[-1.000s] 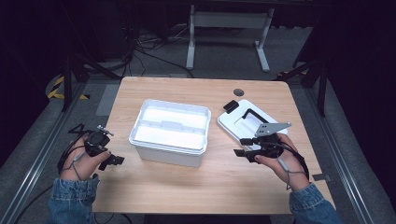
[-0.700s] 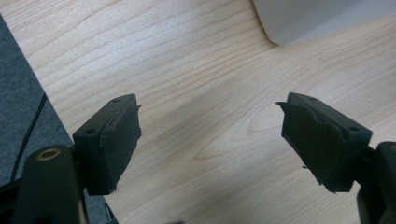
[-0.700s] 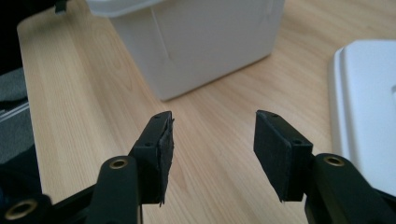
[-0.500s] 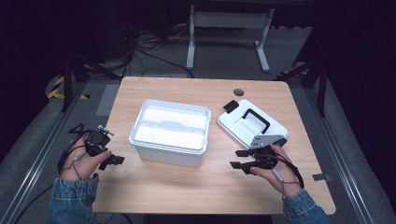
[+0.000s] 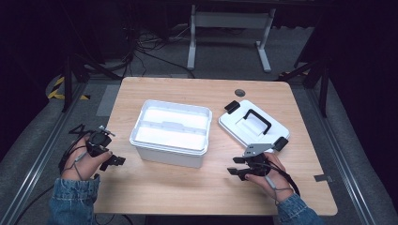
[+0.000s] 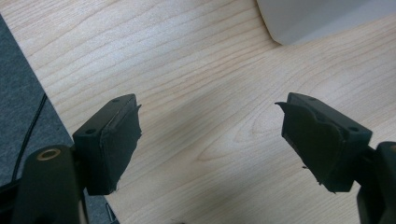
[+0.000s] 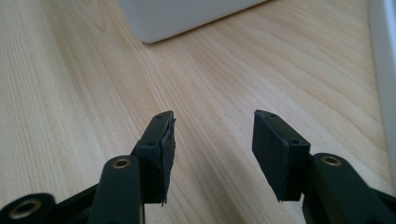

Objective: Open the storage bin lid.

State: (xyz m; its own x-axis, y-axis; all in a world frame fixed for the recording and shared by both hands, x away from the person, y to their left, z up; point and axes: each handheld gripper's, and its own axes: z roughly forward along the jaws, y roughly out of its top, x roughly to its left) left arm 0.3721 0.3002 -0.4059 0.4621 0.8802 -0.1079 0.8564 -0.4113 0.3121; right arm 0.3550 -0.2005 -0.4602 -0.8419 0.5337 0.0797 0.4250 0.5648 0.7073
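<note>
Now right gripper [image 5: 237, 166] lower, nearer table [image 5: 187, 187].

You're working with one white bin [image 5: 170, 133] and one white lid [image 5: 252, 124] on one wooden table [image 5: 187, 187]. You're holding two grippers, a left gripper [image 5: 114, 161] and a right gripper [image 5: 236, 166]. The lid is carrying one black handle [image 5: 257, 120] and two black latches.

Bare table [image 5: 187, 187] before white box [image 5: 170, 132]
</note>
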